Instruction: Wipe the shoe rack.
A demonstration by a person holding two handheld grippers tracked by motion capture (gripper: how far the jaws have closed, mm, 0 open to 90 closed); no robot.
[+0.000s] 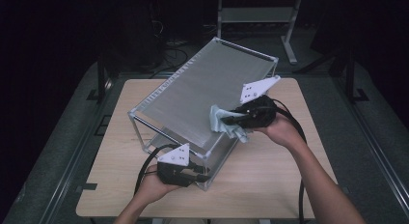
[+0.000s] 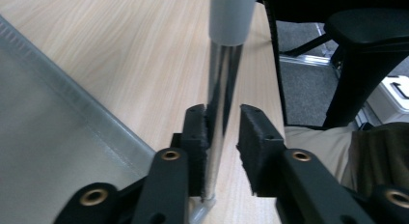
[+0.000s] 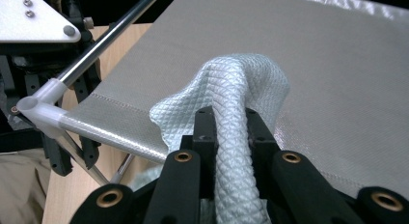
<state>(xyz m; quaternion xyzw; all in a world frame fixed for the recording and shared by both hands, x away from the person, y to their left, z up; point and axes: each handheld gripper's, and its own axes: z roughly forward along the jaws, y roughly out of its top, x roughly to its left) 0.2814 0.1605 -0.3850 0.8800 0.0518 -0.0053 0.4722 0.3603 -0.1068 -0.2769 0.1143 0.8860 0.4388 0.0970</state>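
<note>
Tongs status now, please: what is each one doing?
Left tongs: open around the frame's metal post, one pad touching.
Right tongs: closed on the cloth.

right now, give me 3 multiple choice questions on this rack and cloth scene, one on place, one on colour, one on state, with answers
1. Where is the left gripper?
A. at the rack's near corner post
B. over the rack's far end
C. flat on the bare table

2. What colour is the cloth?
A. red
B. pale blue-white
C. black

3. How does the right gripper stand?
A. open, nothing in it
B. shut on a metal rod
C. shut on the cloth

Answers:
1 A: the left gripper view has the chrome post of the rack standing between its jaws, one pad against it, the other apart.
2 B: the quilted cloth reads pale blue-white in the right gripper view and the high view.
3 C: both pads pinch a fold of the cloth above the rack's grey mesh top.
</note>
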